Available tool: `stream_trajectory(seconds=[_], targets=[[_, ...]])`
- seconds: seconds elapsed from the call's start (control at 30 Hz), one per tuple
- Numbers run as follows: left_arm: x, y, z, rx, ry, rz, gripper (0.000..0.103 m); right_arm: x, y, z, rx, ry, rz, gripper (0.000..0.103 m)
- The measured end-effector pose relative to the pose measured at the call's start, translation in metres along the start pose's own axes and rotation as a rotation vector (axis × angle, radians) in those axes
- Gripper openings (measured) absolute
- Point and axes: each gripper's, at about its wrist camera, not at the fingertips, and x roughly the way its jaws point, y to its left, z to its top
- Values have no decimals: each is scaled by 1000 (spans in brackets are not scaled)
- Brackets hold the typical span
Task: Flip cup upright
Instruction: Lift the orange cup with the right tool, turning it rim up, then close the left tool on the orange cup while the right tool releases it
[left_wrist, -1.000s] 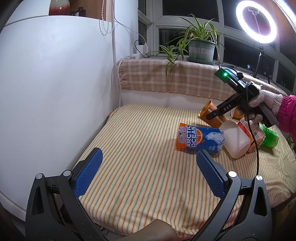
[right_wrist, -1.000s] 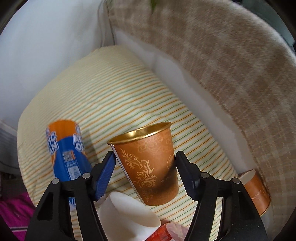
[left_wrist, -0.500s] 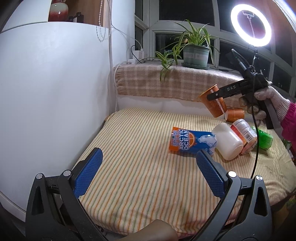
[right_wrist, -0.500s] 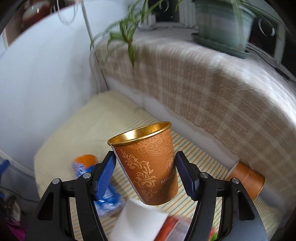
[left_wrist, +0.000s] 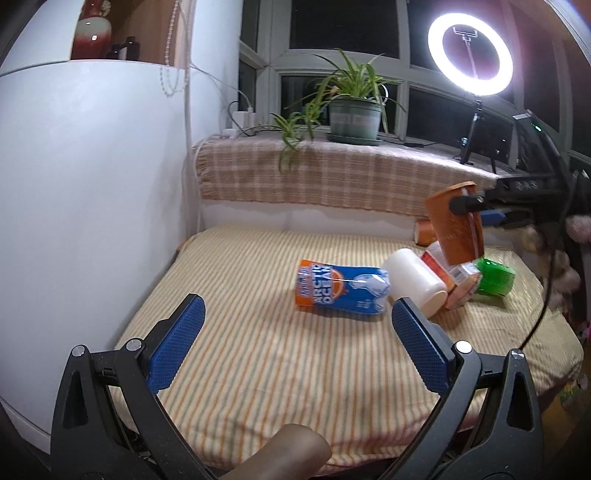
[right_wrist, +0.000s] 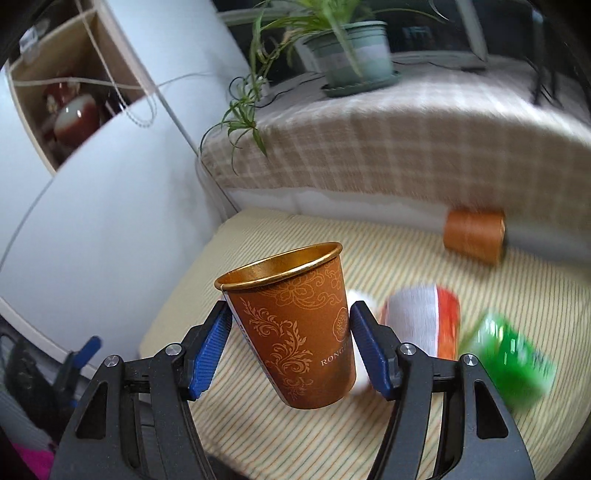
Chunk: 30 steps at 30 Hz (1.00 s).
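My right gripper (right_wrist: 291, 332) is shut on a brown paper cup (right_wrist: 295, 328) with gold floral print and a gold inside. The cup is held in the air, mouth up and tilted a little. In the left wrist view the same cup (left_wrist: 456, 229) hangs in the right gripper (left_wrist: 469, 206) above the objects at the right of the striped table (left_wrist: 258, 332). My left gripper (left_wrist: 295, 339) is open and empty, low over the near part of the table.
On the striped cloth lie a blue and orange carton (left_wrist: 341, 291), a white bottle (left_wrist: 413, 282), a red and white container (left_wrist: 452, 284), a green container (left_wrist: 493, 277) and a second brown cup (right_wrist: 474, 236) on its side. A white cabinet (left_wrist: 92, 203) stands left; a checked ledge with a plant (left_wrist: 354, 110) behind.
The right gripper has lifted the brown cup and turned it from steeply tilted to nearly upright. The left gripper has stayed open, with its view shifting slightly.
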Motion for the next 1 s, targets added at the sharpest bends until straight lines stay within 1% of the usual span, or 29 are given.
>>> stream_trajectory(seconds=[0.17, 0.37, 0.47, 0.57, 0.7, 0.83, 0.93, 1.0], targets=[[3, -13, 1, 13, 10, -49, 103, -19, -25, -48, 182, 9, 61, 66], [18, -27, 1, -3, 85, -160, 103, -19, -50, -103, 372, 40, 104, 66], [26, -34, 0, -19, 125, -207, 103, -17, -59, -121, 460, 51, 131, 66], [32, -41, -2, -28, 159, -247, 103, -12, -65, -131, 508, 65, 133, 66], [39, -50, -5, -36, 195, -294, 103, -4, -71, -139, 536, 88, 118, 66], [46, -53, -7, -59, 231, -321, 103, 4, -75, -139, 551, 100, 108, 69], [51, -54, -8, -77, 254, -342, 103, 8, -78, -139, 555, 108, 94, 69], [54, -54, -9, -80, 268, -347, 103, 11, -81, -139, 553, 119, 101, 69]])
